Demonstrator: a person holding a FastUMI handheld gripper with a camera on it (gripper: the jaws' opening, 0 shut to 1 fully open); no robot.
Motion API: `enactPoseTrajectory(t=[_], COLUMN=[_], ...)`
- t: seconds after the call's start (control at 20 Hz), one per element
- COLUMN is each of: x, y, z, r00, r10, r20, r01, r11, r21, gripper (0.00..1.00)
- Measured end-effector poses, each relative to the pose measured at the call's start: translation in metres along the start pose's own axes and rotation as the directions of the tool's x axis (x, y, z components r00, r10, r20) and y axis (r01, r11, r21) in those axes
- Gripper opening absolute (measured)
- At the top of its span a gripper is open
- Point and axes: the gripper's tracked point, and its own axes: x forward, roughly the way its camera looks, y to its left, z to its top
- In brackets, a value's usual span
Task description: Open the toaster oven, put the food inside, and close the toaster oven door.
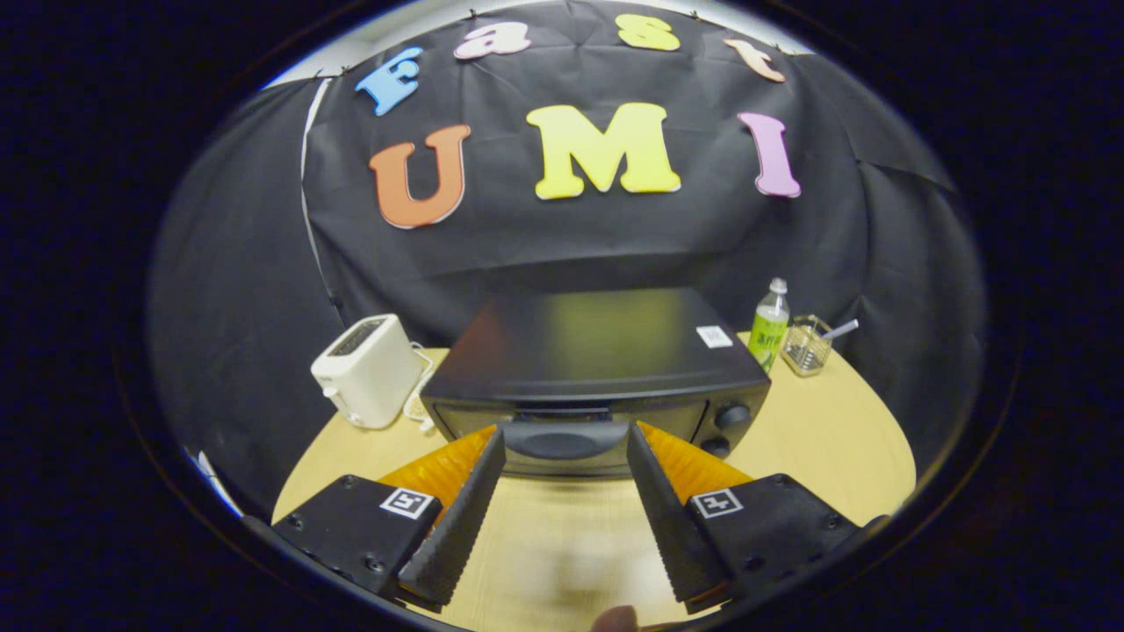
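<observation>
A black toaster oven [597,360] stands on the wooden table [834,439], its door closed. The door's handle [566,437] lies across the top of the door, just ahead of my fingertips. Two knobs [731,416] sit on the oven's right front. My gripper [566,430] is open, one finger on each side of the handle, with nothing pressed between them. A small brown rounded thing [615,620] shows below the fingers, too cut off to tell what it is.
A white pop-up toaster [367,370] stands left of the oven. To the oven's right are a green-labelled bottle [770,326] and a small wire basket [808,345] with a handle. Bare tabletop lies below the fingers and right of the oven.
</observation>
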Motion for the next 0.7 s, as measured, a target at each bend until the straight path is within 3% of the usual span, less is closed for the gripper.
enactPoseTrajectory(t=[0.4, 0.7], x=[-0.100, -0.174], y=[0.010, -0.004], z=[0.102, 0.128], r00=[0.977, 0.951], r10=[0.036, -0.016], r20=[0.210, 0.308], r01=[-0.031, 0.024], r11=[0.999, 0.999], r21=[-0.028, -0.021], gripper=[0.92, 0.92])
